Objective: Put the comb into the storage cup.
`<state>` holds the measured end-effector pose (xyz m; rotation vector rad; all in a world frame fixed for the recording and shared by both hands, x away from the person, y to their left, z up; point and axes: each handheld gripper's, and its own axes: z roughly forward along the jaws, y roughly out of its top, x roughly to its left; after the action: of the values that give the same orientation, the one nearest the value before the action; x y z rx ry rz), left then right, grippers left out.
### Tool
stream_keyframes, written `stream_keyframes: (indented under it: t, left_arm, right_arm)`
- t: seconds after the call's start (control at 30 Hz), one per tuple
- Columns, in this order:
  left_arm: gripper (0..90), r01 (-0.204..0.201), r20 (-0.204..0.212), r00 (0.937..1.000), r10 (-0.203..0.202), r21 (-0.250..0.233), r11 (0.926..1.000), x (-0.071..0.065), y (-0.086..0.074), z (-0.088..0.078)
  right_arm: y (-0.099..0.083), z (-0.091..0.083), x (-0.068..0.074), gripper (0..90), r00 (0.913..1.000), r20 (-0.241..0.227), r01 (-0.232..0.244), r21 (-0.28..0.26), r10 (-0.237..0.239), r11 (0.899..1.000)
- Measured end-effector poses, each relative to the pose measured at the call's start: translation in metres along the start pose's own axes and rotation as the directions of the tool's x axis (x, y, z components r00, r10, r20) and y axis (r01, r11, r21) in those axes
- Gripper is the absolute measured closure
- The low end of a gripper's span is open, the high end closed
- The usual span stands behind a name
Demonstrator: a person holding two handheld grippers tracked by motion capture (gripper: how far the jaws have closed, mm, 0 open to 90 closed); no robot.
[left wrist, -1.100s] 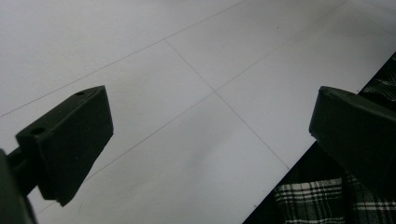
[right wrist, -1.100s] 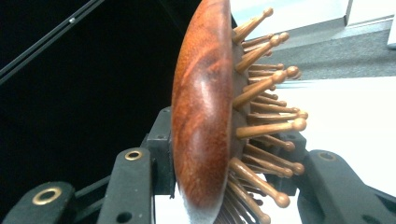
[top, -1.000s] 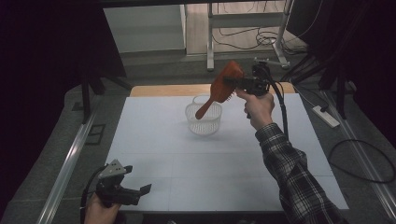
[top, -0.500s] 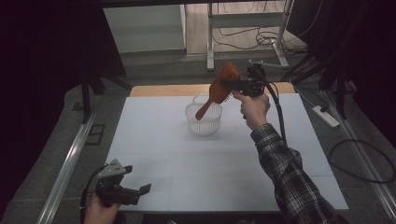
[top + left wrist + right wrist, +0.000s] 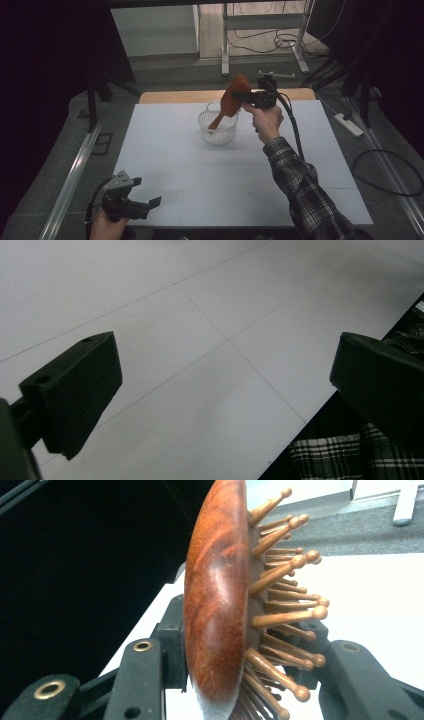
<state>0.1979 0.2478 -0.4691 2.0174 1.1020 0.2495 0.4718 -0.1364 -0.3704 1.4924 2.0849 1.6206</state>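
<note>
At the left, near the front edge of the white table point(image 5: 165, 150), the left gripper point(image 5: 131, 204) lies low in the person's hand. Its jaws are spread wide with nothing between them; in the left gripper view there is only bare table surface between the two black jaws. I judge it is parked there to stay out of the way, since no work is near it.

Further right, toward the far side of the table, stands a white basket point(image 5: 218, 127), with a second clear container just behind it. The wooden hairbrush point(image 5: 233, 97) is held above the basket, tilted, so that its handle points down into the basket opening and its head stays up. The right gripper point(image 5: 248, 96) pinches the head of the brush: in the right gripper view the jaws press on the smooth back and on the side with the wooden pins. Holding the head leaves the handle free to go in first, which seems the reason for this grip.

At the right, the person's right hand point(image 5: 266, 121) and checked sleeve reach forward to carry the gripper.

Compared with one second ago, the brush has come a little lower and more over the basket, and the handle tip now sits inside the rim. The left gripper has not moved.
</note>
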Motion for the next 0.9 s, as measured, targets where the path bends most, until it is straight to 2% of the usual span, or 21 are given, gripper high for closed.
stream_keyframes:
  t: [0.73,0.9]
  left_arm:
    - [1.2,-0.001,-0.007,1.0,0.001,-0.002,1.0,-0.001,0.0,0.0]
    - [1.2,-0.003,-0.008,1.0,0.003,-0.003,1.0,-0.001,0.0,0.0]
  right_arm:
    - [-0.027,0.019,-0.007,53.1,0.999,0.043,0.01,0.043,-0.012,0.999]
    - [-0.033,0.023,-0.01,52.8,0.999,0.044,-0.001,0.044,-0.001,0.999]
